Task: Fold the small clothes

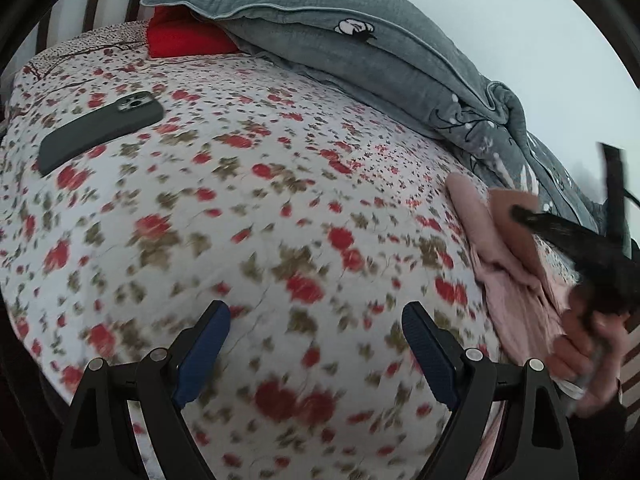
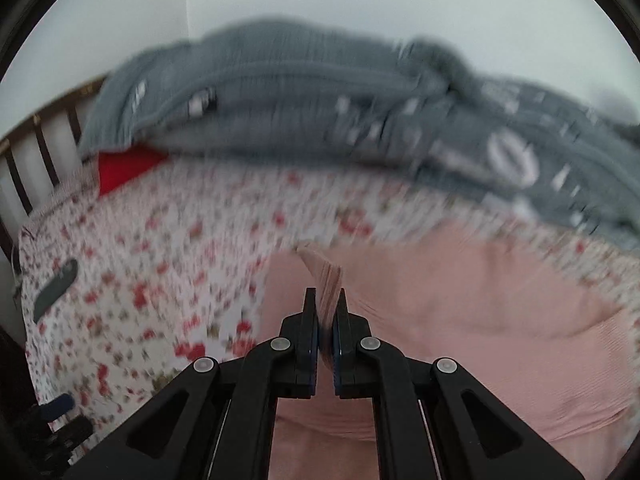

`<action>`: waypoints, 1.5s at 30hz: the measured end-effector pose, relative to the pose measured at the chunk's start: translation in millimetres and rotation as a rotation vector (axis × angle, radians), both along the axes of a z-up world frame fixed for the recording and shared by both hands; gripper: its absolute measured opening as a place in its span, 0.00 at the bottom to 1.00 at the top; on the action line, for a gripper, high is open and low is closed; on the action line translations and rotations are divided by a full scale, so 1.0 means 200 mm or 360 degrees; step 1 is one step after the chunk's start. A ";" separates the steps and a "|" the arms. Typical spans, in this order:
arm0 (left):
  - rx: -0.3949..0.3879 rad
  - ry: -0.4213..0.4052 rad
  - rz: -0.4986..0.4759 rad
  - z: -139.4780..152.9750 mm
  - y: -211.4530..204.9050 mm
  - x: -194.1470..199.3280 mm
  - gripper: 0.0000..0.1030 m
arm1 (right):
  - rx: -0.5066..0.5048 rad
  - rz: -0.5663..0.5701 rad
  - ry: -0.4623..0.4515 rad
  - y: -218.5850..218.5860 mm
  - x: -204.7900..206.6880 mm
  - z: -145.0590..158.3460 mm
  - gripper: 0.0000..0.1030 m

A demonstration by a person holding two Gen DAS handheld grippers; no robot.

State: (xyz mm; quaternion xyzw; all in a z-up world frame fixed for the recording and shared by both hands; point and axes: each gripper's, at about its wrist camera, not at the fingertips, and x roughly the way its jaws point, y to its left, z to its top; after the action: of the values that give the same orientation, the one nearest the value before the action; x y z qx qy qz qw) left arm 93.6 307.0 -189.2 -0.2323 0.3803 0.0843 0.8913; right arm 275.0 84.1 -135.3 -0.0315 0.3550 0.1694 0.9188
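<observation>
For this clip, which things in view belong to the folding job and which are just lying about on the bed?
Part of the job:
pink garment, an edge pinched in the right claw
left claw, open over the floral sheet

Just lying about:
phone, back up
grey quilt, bunched along the far side
red cloth, half under the quilt

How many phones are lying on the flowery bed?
1. The dark phone lies on the flowery bedcover near the headboard side, far from the pink garment. Others could be hidden under the grey quilt.
</observation>
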 end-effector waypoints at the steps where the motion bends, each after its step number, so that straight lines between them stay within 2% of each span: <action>1: 0.0006 -0.0001 -0.0004 0.00 0.00 -0.03 0.85 | 0.0020 0.0010 0.0046 0.01 0.01 -0.05 0.05; 3: 0.0010 -0.0004 -0.0014 0.00 0.00 -0.04 0.85 | 0.0061 0.0027 0.0108 -0.01 0.02 -0.08 0.06; 5: 0.0005 -0.0002 -0.0019 0.01 -0.01 -0.04 0.85 | 0.0116 0.0087 0.0153 -0.01 0.03 -0.10 0.16; 7: -0.0011 -0.0003 -0.0029 0.02 -0.03 -0.03 0.85 | 0.0143 0.0225 0.0242 0.00 0.02 -0.09 0.27; 9: -0.0009 -0.0010 -0.0055 0.03 -0.06 -0.01 0.85 | 0.0108 0.0346 0.0284 -0.01 -0.03 -0.06 0.29; 10: 0.0009 -0.0014 -0.0077 0.04 -0.09 0.00 0.85 | 0.0072 0.0372 0.0259 -0.04 -0.07 -0.03 0.29; 12: 0.0047 -0.0019 -0.0114 0.06 -0.13 0.02 0.85 | 0.0026 0.0362 0.0139 -0.13 -0.16 0.05 0.37; 14: 0.0086 -0.0034 -0.0156 0.08 -0.20 0.07 0.85 | 0.0020 0.0291 0.0010 -0.29 -0.24 0.12 0.55; 18: 0.0081 -0.0067 -0.0222 0.11 -0.34 0.21 0.85 | -0.0057 0.0039 -0.0130 -0.72 -0.31 0.19 0.57; 21: 0.0030 -0.0108 -0.0286 0.14 -0.44 0.35 0.85 | -0.0122 -0.0198 -0.0150 -1.03 -0.29 0.20 0.57; 24: -0.0025 -0.0159 -0.0381 0.16 -0.58 0.53 0.85 | -0.0061 -0.0400 -0.0071 -1.36 -0.23 0.16 0.58; 27: -0.0079 -0.0111 -0.0474 0.14 -0.70 0.76 0.84 | 0.0098 -0.0496 0.0072 -1.59 -0.14 0.08 0.58; 29: -0.0060 -0.0053 -0.0473 0.11 -0.73 0.87 0.82 | 0.0143 -0.0530 0.0122 -1.66 -0.08 0.04 0.59; 32: -0.0072 0.0066 -0.0475 0.01 -0.69 1.01 0.69 | 0.0222 -0.0527 0.0236 -1.69 0.04 -0.05 0.59; 33: -0.0103 0.0067 -0.0491 -0.01 -0.68 1.02 0.69 | 0.0248 -0.0490 0.0290 -1.69 0.09 -0.08 0.59; 35: -0.0198 -0.0020 -0.0525 -0.04 -0.65 1.02 0.69 | 0.0262 -0.0423 0.0358 -1.68 0.15 -0.13 0.62; 37: -0.0232 -0.0048 -0.0556 -0.04 -0.64 1.01 0.69 | 0.0252 -0.0381 0.0413 -1.66 0.22 -0.19 0.68; 40: -0.0217 -0.0038 -0.0570 -0.03 -0.65 1.03 0.68 | 0.0260 -0.0368 0.0393 -1.64 0.25 -0.22 0.73; 41: -0.0197 -0.0034 -0.0571 -0.02 -0.67 1.04 0.59 | 0.0247 -0.0367 0.0389 -1.63 0.26 -0.22 0.74; 42: -0.0182 -0.0027 -0.0581 -0.02 -0.68 1.06 0.39 | 0.0228 -0.0362 0.0380 -1.61 0.27 -0.22 0.71; 43: -0.0182 -0.0018 -0.0604 -0.02 -0.70 1.08 0.29 | 0.0208 -0.0349 0.0363 -1.60 0.28 -0.22 0.49; 44: -0.0173 -0.0026 -0.0613 0.00 -0.71 1.09 0.18 | 0.0196 -0.0329 0.0348 -1.59 0.28 -0.22 0.18; 45: -0.0156 -0.0044 -0.0615 0.02 -0.73 1.10 0.17 | 0.0218 -0.0289 0.0343 -1.58 0.29 -0.21 0.19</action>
State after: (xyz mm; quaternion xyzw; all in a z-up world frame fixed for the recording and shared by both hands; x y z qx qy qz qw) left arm 313.7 161.8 -186.1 -0.1992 0.4090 -0.1103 0.8836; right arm 332.7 -232.5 -177.7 0.0819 0.4405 0.1118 0.8870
